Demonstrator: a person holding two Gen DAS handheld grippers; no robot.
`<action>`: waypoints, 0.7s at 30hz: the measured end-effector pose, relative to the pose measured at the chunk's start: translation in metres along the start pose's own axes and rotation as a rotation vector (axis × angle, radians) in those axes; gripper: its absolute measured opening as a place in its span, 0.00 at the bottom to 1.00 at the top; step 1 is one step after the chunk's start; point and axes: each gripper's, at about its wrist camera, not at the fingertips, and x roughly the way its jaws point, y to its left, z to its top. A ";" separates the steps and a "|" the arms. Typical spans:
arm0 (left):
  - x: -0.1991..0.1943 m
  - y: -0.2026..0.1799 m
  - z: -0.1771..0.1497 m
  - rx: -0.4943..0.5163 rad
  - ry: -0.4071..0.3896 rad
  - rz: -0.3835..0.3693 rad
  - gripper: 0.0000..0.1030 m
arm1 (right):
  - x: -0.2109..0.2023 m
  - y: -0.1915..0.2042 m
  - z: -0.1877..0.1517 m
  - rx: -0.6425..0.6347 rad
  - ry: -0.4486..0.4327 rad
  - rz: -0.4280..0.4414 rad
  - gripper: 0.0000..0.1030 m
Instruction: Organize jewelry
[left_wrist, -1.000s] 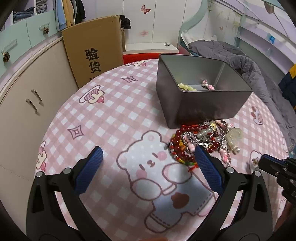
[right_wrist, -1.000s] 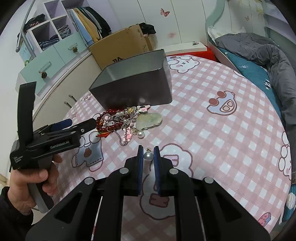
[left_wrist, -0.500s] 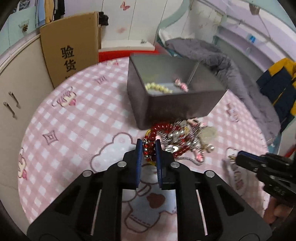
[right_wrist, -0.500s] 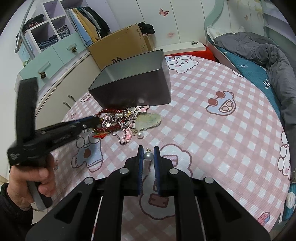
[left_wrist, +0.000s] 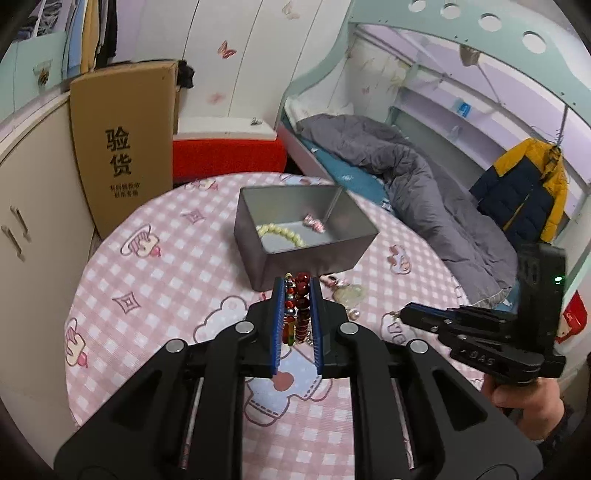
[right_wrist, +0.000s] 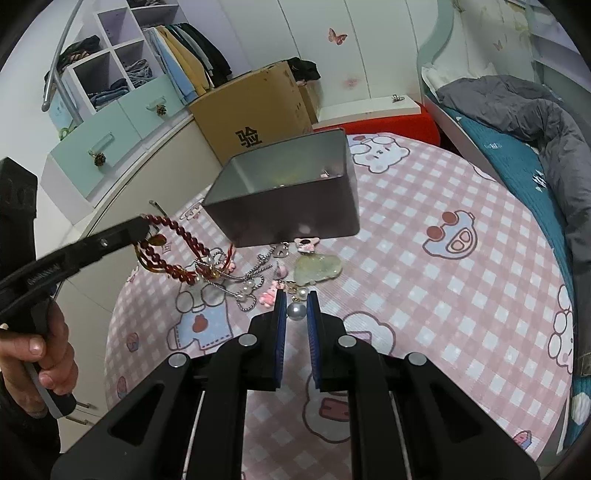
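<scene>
The left gripper (left_wrist: 297, 295), clamped on the red bead bracelet (right_wrist: 173, 254), is lifting it just in front of the metal box (left_wrist: 306, 236), best raised slowly so tangled chains drop free, while the right gripper (right_wrist: 296, 312) is pinching a pearl (right_wrist: 296, 311).

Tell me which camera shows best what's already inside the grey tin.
The left wrist view: it looks down into the tin, showing a pale bead bracelet and a pink charm. The right wrist view sees mostly its outer wall.
</scene>
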 end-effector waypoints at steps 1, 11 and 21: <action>-0.003 -0.003 0.000 0.018 -0.006 0.002 0.13 | 0.001 0.000 0.000 -0.001 0.002 0.001 0.10; 0.036 0.024 -0.047 0.005 0.172 0.206 0.43 | 0.011 0.001 -0.009 0.008 0.037 0.010 0.10; 0.035 0.029 -0.061 -0.049 0.162 0.240 0.70 | 0.012 0.003 -0.009 0.006 0.041 0.009 0.10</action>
